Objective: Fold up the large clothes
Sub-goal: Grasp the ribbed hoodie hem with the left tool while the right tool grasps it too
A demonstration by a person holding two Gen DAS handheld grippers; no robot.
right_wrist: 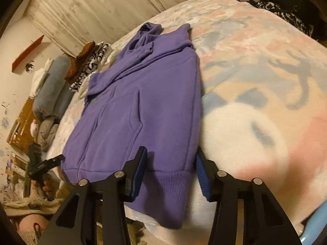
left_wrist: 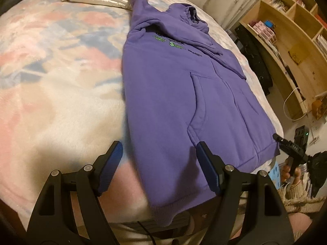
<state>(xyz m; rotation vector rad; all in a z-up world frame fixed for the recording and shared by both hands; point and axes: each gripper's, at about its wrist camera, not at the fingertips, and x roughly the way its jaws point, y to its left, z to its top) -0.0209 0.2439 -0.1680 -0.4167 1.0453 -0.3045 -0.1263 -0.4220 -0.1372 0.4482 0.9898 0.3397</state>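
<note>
From my left wrist camera, I look down across a bed covered by a fluffy blanket (left_wrist: 61, 85) in pale pink, blue and cream patches. A purple hoodie (left_wrist: 173, 94) lies flat on it, front side up, with its sleeves folded in over the body. Its hood points toward the far edge of the bed and its ribbed hem reaches the near edge, hanging slightly over. Small green and black lettering crosses the chest, above a kangaroo pocket. My left gripper (left_wrist: 159, 163) hovers at the near edge with its jaws spread wide; the hem's corner lies in the gap between them, but neither blue pad presses on the cloth (nothing is held). At the right, past the bed's side edge, my right hand (left_wrist: 293, 169) holds the other black gripper. Wooden shelves (left_wrist: 286, 30) line the wall beyond.

From my right wrist camera, the same hoodie (right_wrist: 143, 106) runs from the near edge toward the far side, close to the bed's left edge. My right gripper (right_wrist: 170, 167) is partly open over the hem's other corner; the ribbed band sits between the two blue pads, and I cannot see them pinching it. Low at the left, my left hand (right_wrist: 44, 184) grips the other tool beside the bed. Rolled bedding (right_wrist: 53, 85) is piled past the bed's left edge, below pale curtains (right_wrist: 92, 6).
</note>
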